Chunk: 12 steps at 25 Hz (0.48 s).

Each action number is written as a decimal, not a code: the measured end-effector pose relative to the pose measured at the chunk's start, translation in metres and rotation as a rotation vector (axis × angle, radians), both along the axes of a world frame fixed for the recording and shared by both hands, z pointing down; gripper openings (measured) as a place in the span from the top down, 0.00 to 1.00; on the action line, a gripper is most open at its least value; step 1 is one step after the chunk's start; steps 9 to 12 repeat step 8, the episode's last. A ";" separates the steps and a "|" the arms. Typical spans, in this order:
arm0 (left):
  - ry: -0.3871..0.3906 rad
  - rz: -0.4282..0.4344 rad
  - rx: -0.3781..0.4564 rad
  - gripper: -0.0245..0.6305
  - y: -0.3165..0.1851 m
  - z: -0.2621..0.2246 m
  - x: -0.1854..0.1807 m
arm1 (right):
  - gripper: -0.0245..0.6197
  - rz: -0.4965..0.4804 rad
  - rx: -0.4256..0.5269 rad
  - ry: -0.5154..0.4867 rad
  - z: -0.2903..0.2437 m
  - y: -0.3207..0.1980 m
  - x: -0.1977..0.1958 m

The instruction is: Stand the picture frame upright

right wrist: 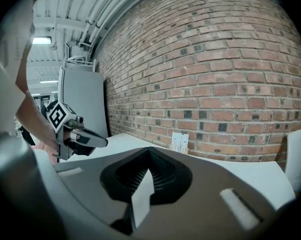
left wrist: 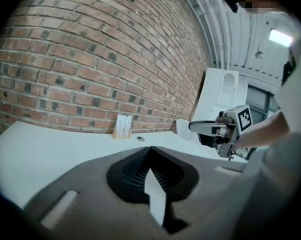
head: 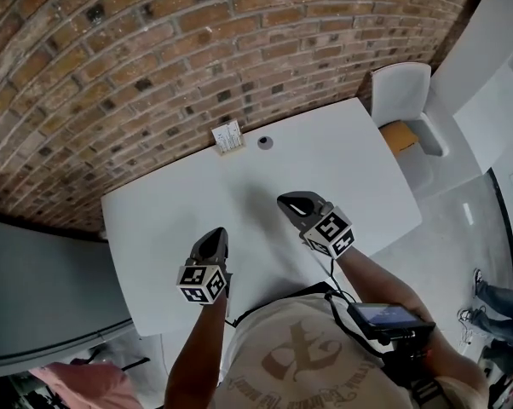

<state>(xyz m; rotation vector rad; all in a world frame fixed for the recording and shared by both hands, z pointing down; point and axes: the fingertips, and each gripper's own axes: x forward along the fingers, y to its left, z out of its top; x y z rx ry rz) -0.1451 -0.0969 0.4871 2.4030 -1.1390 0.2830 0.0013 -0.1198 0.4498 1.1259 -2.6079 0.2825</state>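
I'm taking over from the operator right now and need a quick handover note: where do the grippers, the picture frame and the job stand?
Left gripper: shut, empty, held over the near part of the white table.
Right gripper: shut, empty, beside it and a little further in.
Picture frame: at the table's far edge by the brick wall, next to a round cable hole. It looks upright, and neither gripper touches it.
Done: the frame appears to be standing.
Left: probably only a check that it is steady.
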 end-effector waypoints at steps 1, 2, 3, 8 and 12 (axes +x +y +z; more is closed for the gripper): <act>-0.002 0.002 0.000 0.96 0.001 0.000 0.000 | 0.95 -0.006 0.002 -0.003 -0.001 0.002 -0.001; -0.003 0.003 0.000 0.96 0.002 0.000 0.001 | 0.95 -0.012 -0.001 -0.005 0.000 0.005 -0.002; -0.003 0.003 0.000 0.96 0.003 0.000 0.001 | 0.95 -0.017 -0.005 -0.006 0.001 0.006 -0.003; -0.001 0.008 -0.001 0.96 0.003 -0.001 0.001 | 0.95 -0.025 -0.028 -0.010 0.006 0.011 -0.010; -0.001 0.008 -0.001 0.96 0.003 -0.001 0.001 | 0.95 -0.025 -0.028 -0.010 0.006 0.011 -0.010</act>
